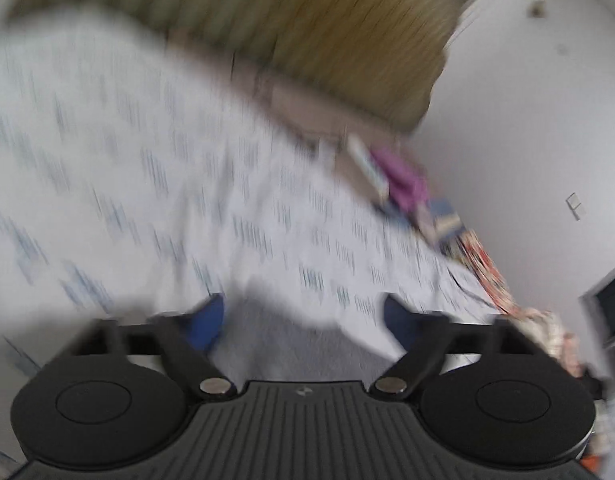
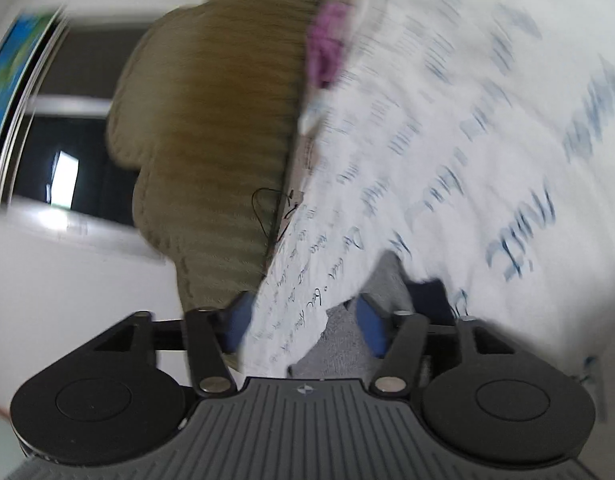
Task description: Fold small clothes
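- Two views, both heavily motion-blurred; fine detail mostly lost.
- Left gripper (image 1: pixel 303 322): blue pads (image 1: pixel 207 322) wide apart, jaws spread. Grey cloth (image 1: pixel 283 340) lies in the gap betw. them; no pinch visible, pads not closed on anything.
- White sheet (image 1: pixel 155 184) w/ blue print fills centre + left of left view; its lower edge drapes over the grey cloth just ahead of the pads.
- Olive ribbed cushion (image 1: pixel 327 32) behind the sheet, top of frame.
- Purple item (image 1: pixel 403 176) + a row of coloured things along sheet's right edge; too blurred to ID.
- White wall (image 1: pixel 527 120) at right, w/ a light switch (image 1: pixel 575 206).
- Right gripper (image 2: pixel 305 322): jaws also parted, blue pads (image 2: pixel 369 324) apart. Grey cloth (image 2: pixel 343 344) sits betw. them, beside the right pad; contact can't be told.
- White sheet (image 2: pixel 487 140) in right view runs from betw. the pads up to top right; its edge overlaps the grey cloth. Handwriting-like marks near the pads.
- Olive cushion (image 2: pixel 211 128) left of sheet; purple item (image 2: pixel 327 48) at the seam betw. the two.
- Dark window (image 2: pixel 67 168) + bright blue-green picture (image 2: pixel 11 68) at far left.
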Demonstrator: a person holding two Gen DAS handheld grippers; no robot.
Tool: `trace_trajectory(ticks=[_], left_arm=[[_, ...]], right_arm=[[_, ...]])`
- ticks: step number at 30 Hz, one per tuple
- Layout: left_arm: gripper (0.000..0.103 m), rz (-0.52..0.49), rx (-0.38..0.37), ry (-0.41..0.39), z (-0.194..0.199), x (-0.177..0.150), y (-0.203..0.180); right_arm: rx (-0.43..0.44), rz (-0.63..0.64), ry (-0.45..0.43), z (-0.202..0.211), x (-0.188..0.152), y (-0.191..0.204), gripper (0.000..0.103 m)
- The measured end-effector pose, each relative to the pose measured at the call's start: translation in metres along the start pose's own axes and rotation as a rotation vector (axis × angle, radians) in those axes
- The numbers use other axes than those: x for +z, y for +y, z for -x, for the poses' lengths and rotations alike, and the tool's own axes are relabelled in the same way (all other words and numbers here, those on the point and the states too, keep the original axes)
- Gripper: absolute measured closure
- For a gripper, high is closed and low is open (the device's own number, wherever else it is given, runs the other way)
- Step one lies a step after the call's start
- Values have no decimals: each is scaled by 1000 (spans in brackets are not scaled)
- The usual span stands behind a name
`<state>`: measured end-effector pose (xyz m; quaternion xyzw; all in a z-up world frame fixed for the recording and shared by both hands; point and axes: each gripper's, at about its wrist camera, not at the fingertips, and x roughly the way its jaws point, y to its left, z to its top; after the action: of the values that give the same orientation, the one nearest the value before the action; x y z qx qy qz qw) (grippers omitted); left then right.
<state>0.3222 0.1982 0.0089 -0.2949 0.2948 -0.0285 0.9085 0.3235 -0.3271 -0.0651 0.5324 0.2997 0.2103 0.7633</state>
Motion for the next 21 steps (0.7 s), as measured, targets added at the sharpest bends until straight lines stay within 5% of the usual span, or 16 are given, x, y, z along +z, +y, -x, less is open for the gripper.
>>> trace_trajectory(ticks=[4, 10, 15, 17, 18, 19, 21], left_arm=[[12, -172, 67, -33, 8, -12, -13], [12, -371, 266, 142, -63, -25, -29], [13, -362, 294, 292, -115, -32, -23], [41, -412, 290, 257, -115, -36, -29], [83, -431, 266, 247, -113, -37, -33], [92, -435, 246, 239, -110, -36, -37], [92, -469, 244, 223, -107, -37, -44]], right_arm=[[-178, 257, 17, 8, -8, 32, 38], [-331, 435, 106, -31, -11, 44, 37], [-457, 549, 200, -76, -5, 47, 37], [-460, 577, 229, -88, -6, 47, 49], [-451, 597, 240, -92, -8, 47, 60], [-445, 610, 253, -94, -9, 47, 91], [-415, 623, 249, -92, -11, 47, 92]])
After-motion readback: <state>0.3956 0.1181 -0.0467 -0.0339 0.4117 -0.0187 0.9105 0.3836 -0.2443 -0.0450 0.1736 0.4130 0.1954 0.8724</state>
